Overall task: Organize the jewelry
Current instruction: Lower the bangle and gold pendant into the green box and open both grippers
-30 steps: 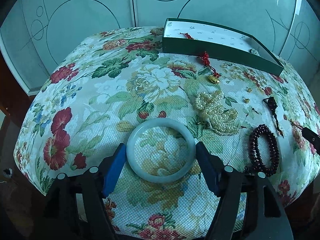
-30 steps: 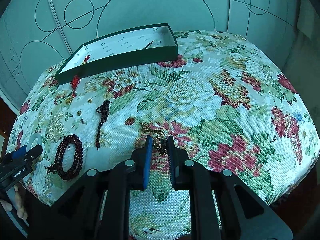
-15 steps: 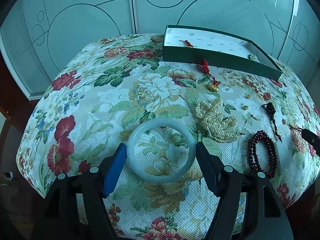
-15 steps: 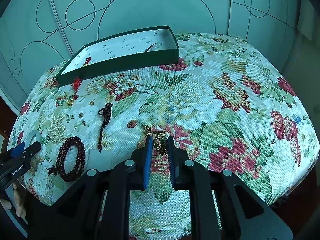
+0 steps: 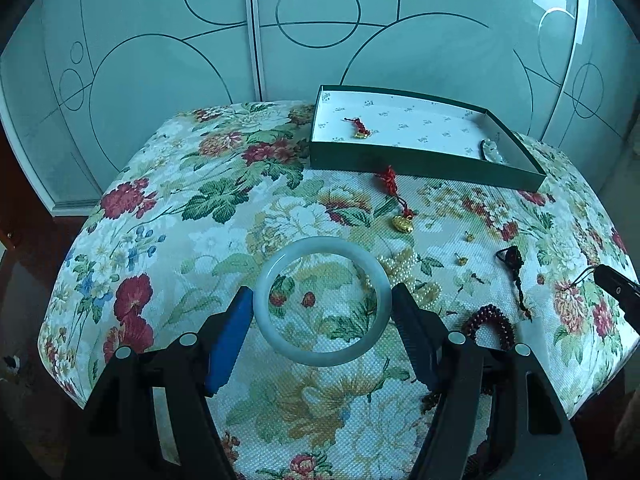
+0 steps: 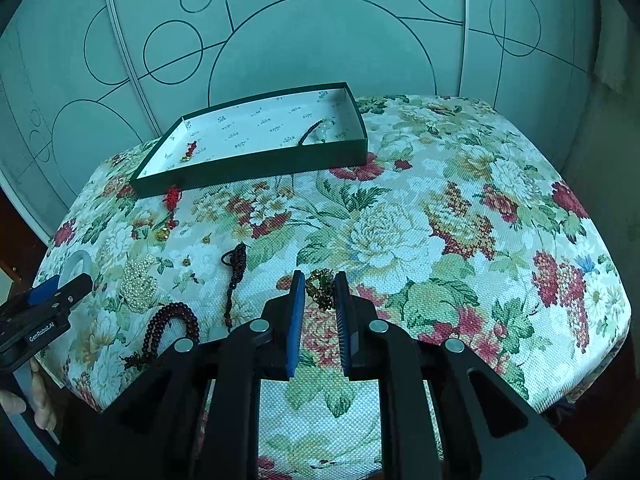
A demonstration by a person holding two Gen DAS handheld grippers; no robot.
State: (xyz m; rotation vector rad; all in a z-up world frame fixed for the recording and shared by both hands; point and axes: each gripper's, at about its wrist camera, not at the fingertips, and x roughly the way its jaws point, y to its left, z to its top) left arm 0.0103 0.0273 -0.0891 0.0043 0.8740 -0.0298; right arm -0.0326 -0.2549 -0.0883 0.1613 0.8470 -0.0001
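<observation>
Green box (image 5: 420,162) at far edge of floral surface (image 5: 224,216): holds red-tasselled gold charm (image 5: 359,128) and pale pendant on dark cord (image 6: 322,131). Left gripper (image 5: 322,306) clamps jade bangle (image 5: 322,300), lifted off the surface; right gripper (image 6: 320,290), nearly closed, pinches green bead bracelet (image 6: 321,285).

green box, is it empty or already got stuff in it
Not empty: the green box holds a red-tasselled gold charm and a pale pendant on a dark cord.

Pale sliding wardrobe doors (image 5: 168,80) etched with dark circles stand behind a floral-upholstered stool (image 5: 192,216).
</observation>
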